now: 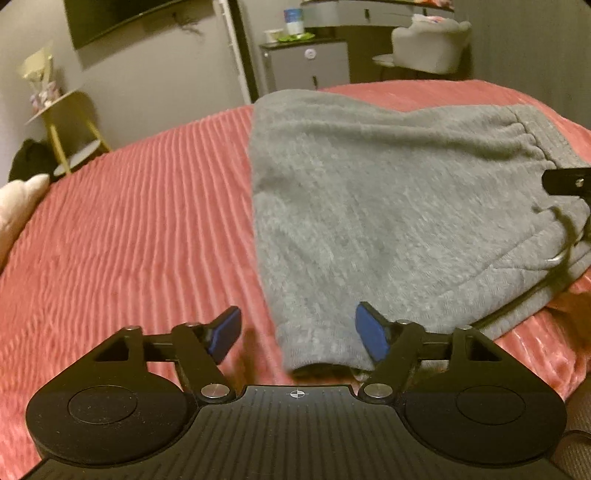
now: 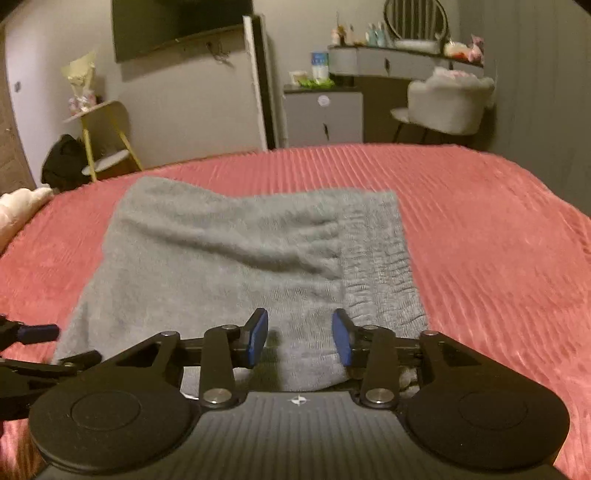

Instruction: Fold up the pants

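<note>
Grey fleece pants (image 1: pixel 388 206) lie folded in a thick stack on the pink ribbed bedspread (image 1: pixel 129 229). In the right wrist view the pants (image 2: pixel 229 266) show their gathered waistband (image 2: pixel 380 266) at the right. My left gripper (image 1: pixel 297 334) is open just above the stack's near left corner, its blue pads empty. My right gripper (image 2: pixel 300 338) is open over the near edge of the pants, beside the waistband, holding nothing. The right gripper's tip also shows at the right edge of the left wrist view (image 1: pixel 569 182), and the left gripper shows in the right wrist view (image 2: pixel 33 354).
A pale pillow (image 1: pixel 18 210) lies at the bed's left edge. Beyond the bed stand a yellow side table (image 2: pixel 103 140), a small grey cabinet (image 2: pixel 323 118), a padded chair (image 2: pixel 448 107) and a vanity desk (image 2: pixel 399 62). A TV (image 2: pixel 177 26) hangs on the wall.
</note>
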